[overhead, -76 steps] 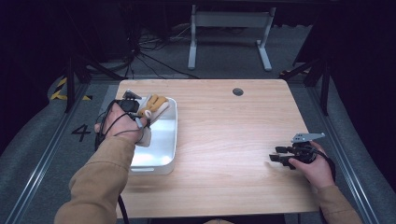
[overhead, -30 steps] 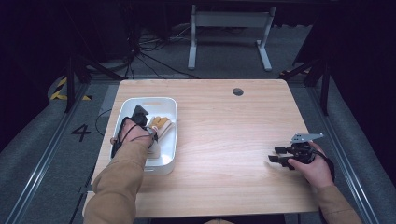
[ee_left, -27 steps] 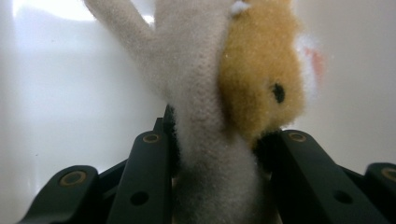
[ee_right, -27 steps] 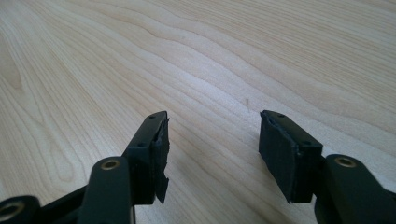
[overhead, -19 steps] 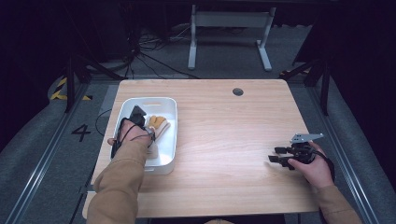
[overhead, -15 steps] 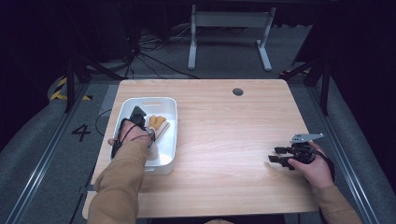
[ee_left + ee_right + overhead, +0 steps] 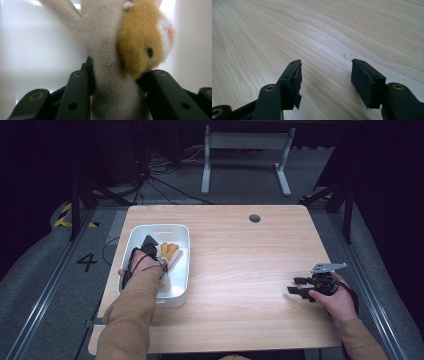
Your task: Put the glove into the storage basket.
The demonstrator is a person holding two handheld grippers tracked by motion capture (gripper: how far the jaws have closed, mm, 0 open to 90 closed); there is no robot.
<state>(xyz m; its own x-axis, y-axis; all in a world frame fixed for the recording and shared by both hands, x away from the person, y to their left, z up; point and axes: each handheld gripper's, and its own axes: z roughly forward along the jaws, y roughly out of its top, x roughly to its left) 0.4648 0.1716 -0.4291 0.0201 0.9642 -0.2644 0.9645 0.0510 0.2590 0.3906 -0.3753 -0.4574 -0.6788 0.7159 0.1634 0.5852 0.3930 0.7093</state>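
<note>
Pale wood makes up the table (image 7: 240, 270) seen in the high view, and a white tray (image 7: 182, 265) is set on its left part. The left gripper (image 7: 150, 249) is held inside the tray, over a tan and cream plush toy (image 7: 170, 252) that lies in the tray's far half. From this height the spread of its jaws cannot be told. The left hand (image 7: 142, 265) is reached forward over the tray's near wall, with a tan sleeve (image 7: 127, 320) behind it. The right gripper (image 7: 300, 286) is rested low at the table's right part, pointed leftward, well apart from the tray; the right hand (image 7: 336, 297) is wrapped around its body. A figure "4" (image 7: 86, 262) is painted on the floor left of the table.

In the left gripper view, the plush toy (image 7: 120, 55) is pinched between the two black jaws, which have just been eased open slightly, its cream body squeezed narrow and its orange head with a black eye bulging above the right jaw. The tray's white wall (image 7: 30, 50) is seen behind.

In the right gripper view, the right gripper (image 7: 325, 75) is shown with its jaws spread wide, nothing held between them, close above bare wood (image 7: 337, 30).
</note>
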